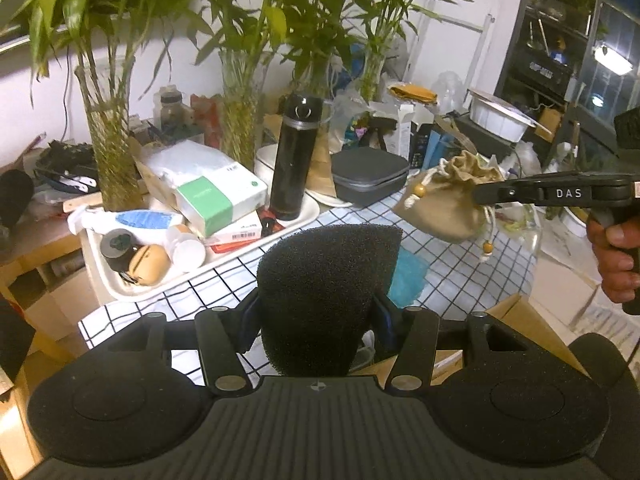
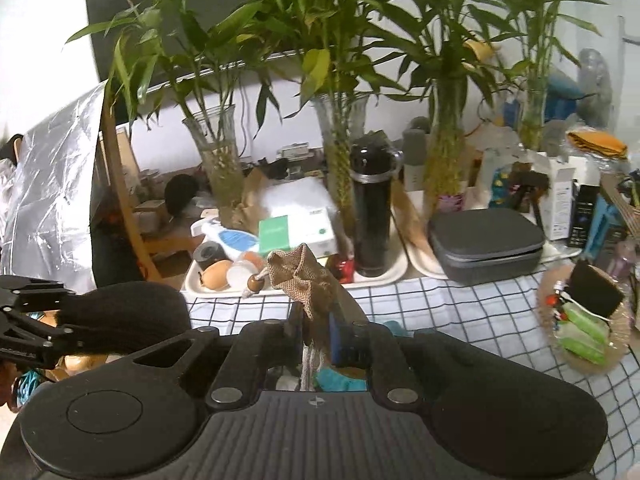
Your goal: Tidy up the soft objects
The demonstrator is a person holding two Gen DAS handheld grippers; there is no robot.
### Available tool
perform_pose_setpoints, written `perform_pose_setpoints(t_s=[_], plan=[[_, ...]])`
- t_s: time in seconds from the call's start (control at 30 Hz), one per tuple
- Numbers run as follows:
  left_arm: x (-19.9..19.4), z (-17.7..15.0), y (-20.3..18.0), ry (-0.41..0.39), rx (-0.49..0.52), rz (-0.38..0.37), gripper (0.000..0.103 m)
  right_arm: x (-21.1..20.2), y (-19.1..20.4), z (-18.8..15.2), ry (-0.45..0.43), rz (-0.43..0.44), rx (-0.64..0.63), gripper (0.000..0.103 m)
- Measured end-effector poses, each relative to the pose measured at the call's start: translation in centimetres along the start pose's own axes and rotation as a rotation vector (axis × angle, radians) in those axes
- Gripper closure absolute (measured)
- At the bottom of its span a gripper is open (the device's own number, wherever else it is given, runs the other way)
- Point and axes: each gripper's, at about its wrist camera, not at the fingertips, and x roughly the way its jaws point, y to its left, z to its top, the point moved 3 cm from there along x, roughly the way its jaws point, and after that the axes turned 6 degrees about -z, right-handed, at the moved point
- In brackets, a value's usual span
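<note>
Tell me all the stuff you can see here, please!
black sponge: 1, black, gripped by left tool
burlap pouch: 1, tan, beaded cord, gripped by right tool above the cloth
checked cloth: 1, white with dark lines, covering table
black bottle: 1, upright on white tray
white tray: 1, behind the cloth
grey case: 1, right of bottle
bamboo vases: 4, clear glass, along back
left tool: 1, black
right tool: 1, black

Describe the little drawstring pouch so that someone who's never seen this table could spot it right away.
Find the checked tablecloth in front of the bamboo vases. Above it, the right tongs hold a small tan burlap pouch in the air. Its gathered neck and white cord with wooden beads set it apart from the black foam block beside it.
</note>
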Motion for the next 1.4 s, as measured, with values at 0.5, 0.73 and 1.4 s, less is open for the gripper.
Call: perform_pose_setpoints(t_s=[0.5,0.73,1.4], plan=[[-4.3,-0.5,-3.8,-0.032,0.012,-0.018,0.049,-9.3,-0.2,-0.3,-0.038,0.101,0.099,0.089],[-4.6,-2.3,-5.9,0.000,0.019,-0.039,0.049,-12.6,0.2,-2.4,-0.007,0.192,0.170,0.089],[-1.1,-8.0,-7.8,0.158,-0.030,-0.010,0.047,-11.0,0.5,-12.3,0.190,0.164,0.346,0.088]])
